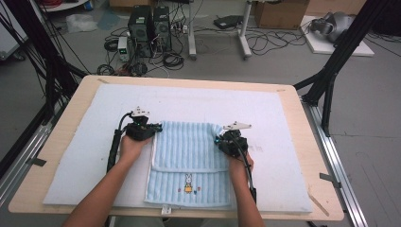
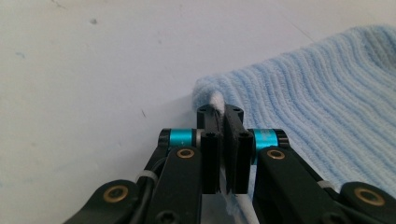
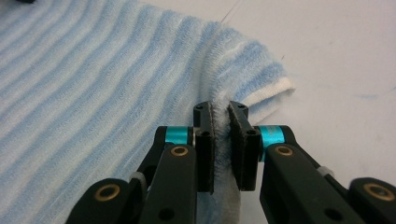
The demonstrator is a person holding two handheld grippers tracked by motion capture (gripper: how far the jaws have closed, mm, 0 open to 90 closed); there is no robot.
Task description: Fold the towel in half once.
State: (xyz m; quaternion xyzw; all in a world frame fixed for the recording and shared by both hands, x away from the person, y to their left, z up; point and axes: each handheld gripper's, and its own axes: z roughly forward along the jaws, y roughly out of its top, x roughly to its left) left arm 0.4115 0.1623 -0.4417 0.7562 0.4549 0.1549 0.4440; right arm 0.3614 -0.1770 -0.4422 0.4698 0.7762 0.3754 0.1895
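In the high view, the left gripper sits at about nine o'clock from the middle of the table, held by the person's left hand, whose forearm comes in from six o'clock. Its jaws are clamped on the upper left corner of the light blue striped towel. The left gripper view shows this close up: the two black jaws of the left gripper are pressed together with a white-edged fold of the towel pinched between them, and the rest of the cloth runs off toward two o'clock over the white mat.

The towel lies near the middle of the white mat, toward the six o'clock edge of the table. It is folded over, so an upper layer covers its far part and a lower strip stays bare at six o'clock, with a small rabbit figure on it.

At about three o'clock from the towel's middle, the right gripper is held by the right hand and grips the upper right corner. In the right gripper view the jaws of the right gripper are closed on a bunched ridge of the towel, whose white-trimmed corner sticks out toward two o'clock on the mat.
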